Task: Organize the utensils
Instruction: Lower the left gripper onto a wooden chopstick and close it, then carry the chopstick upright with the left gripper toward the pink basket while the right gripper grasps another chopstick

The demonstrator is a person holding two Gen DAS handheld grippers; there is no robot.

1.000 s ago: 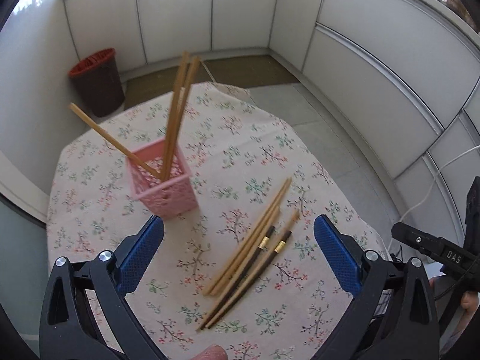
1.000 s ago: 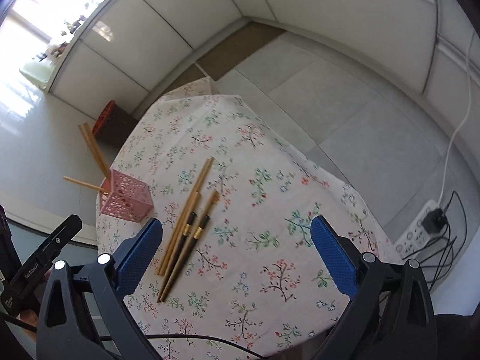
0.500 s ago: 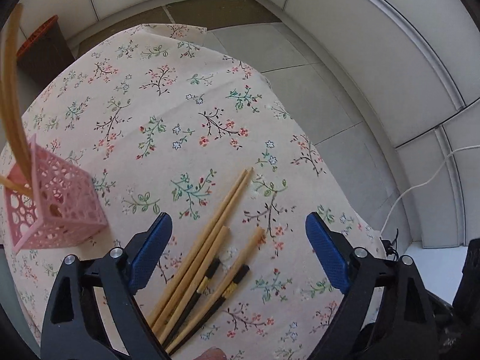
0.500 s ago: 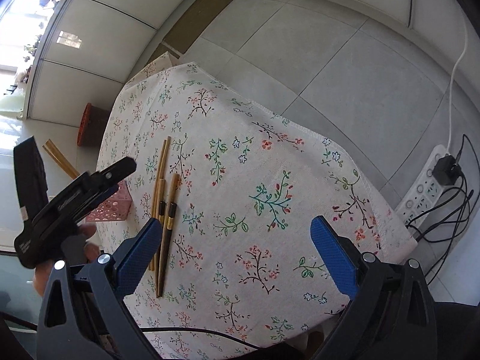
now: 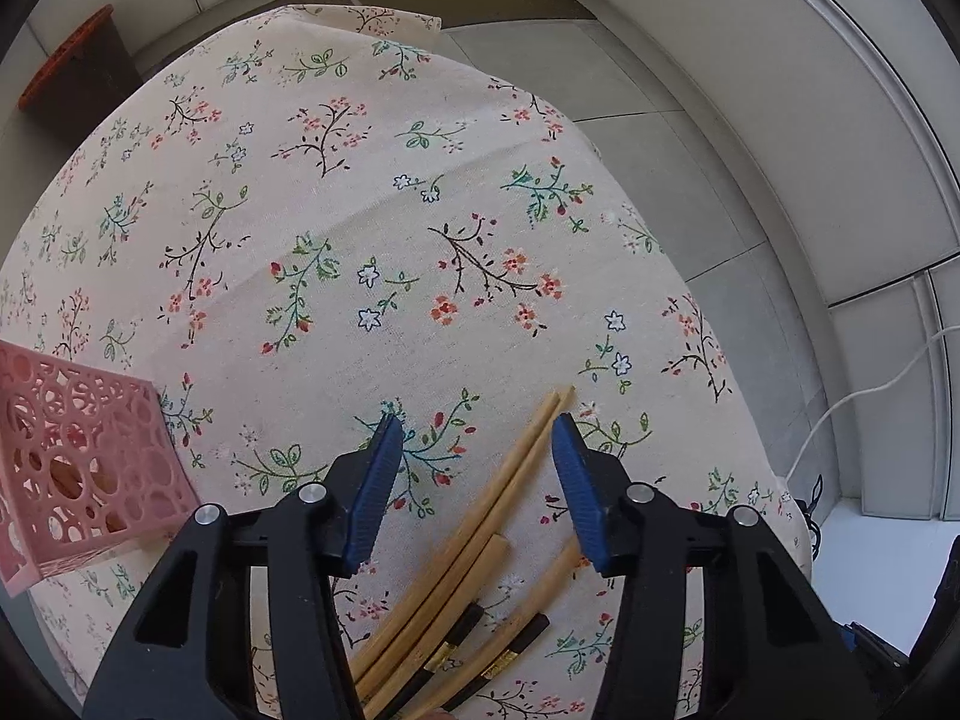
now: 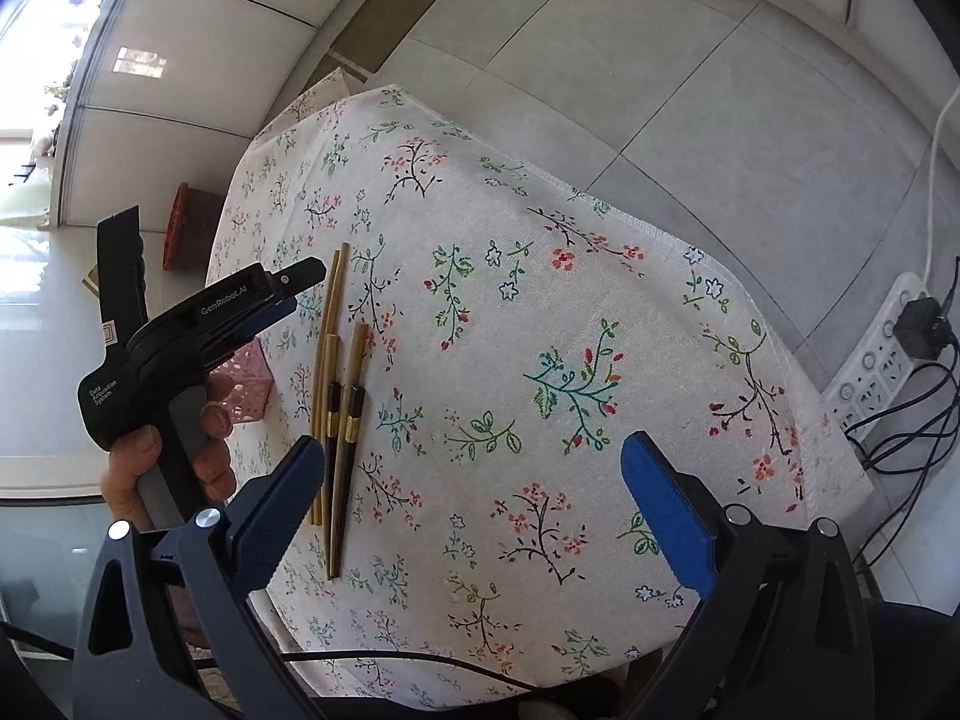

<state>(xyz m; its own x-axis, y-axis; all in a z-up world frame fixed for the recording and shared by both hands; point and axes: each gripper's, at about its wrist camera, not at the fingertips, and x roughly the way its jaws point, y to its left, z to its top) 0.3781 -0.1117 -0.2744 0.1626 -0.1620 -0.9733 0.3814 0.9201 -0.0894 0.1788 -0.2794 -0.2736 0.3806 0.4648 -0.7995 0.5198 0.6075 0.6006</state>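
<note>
Several chopsticks (image 5: 480, 534) lie together on the floral tablecloth (image 5: 372, 228): plain bamboo ones and two with dark handles and gold bands. My left gripper (image 5: 477, 471) is open, low over their far ends, with the bamboo tips between its blue pads. The pink lattice holder (image 5: 72, 462) stands at the left. In the right wrist view the chopsticks (image 6: 336, 396) lie left of centre, the left gripper (image 6: 282, 300) hovers beside them, and the holder (image 6: 249, 387) shows behind the hand. My right gripper (image 6: 474, 498) is open and empty above the table.
A dark bin with an orange rim (image 5: 66, 78) stands on the floor beyond the table. A power strip with plugs and cables (image 6: 888, 360) lies on the floor at the right. The table's edge (image 6: 780, 354) drops off on the right.
My left gripper has dropped down and forward onto the chopsticks, and its jaws have narrowed. The right gripper has swung a little, so the table fills more of its view.
</note>
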